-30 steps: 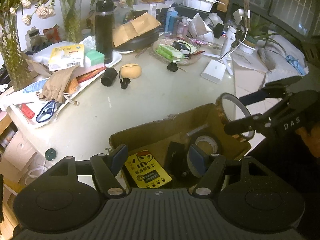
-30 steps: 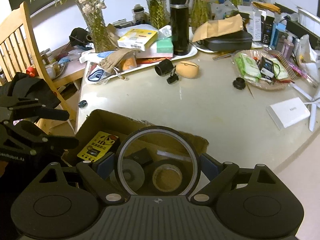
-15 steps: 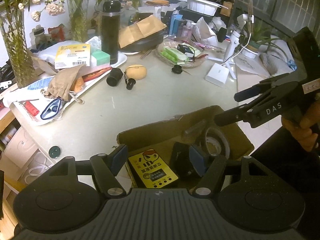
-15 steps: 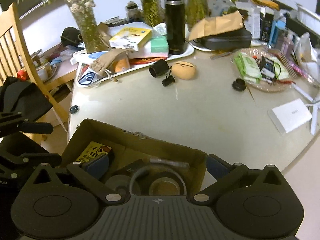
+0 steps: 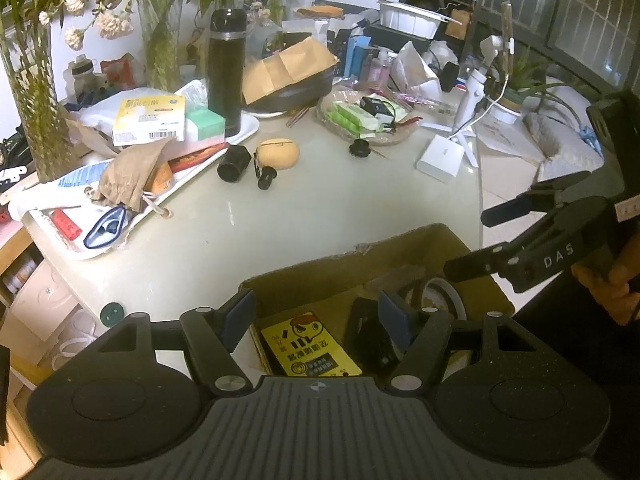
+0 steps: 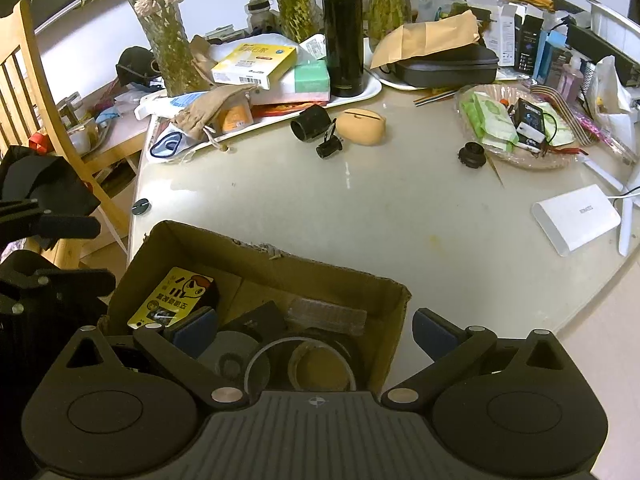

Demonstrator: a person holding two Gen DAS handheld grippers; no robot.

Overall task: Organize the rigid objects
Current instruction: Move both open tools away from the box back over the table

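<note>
Cardboard box (image 6: 394, 312) under both tongs, spread and empty, tape ring (image 6: 320, 364) clear only in right view

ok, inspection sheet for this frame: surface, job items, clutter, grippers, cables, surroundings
Surface: pale glossy tabletop, centre bare.
Job's things: open brown cardboard box at the near edge holds a yellow cartoon-printed pack, tape rolls and a thin clear ring.
Clutter: tall black flask, black cylinder, tan egg-shaped case, white flat box, loaded white tray.
Grippers: left gripper jaws apart, empty; right gripper jaws wide, empty, over the box.
Cables: white cable at the far edge.
Surroundings: wooden chair, plant vases.
</note>
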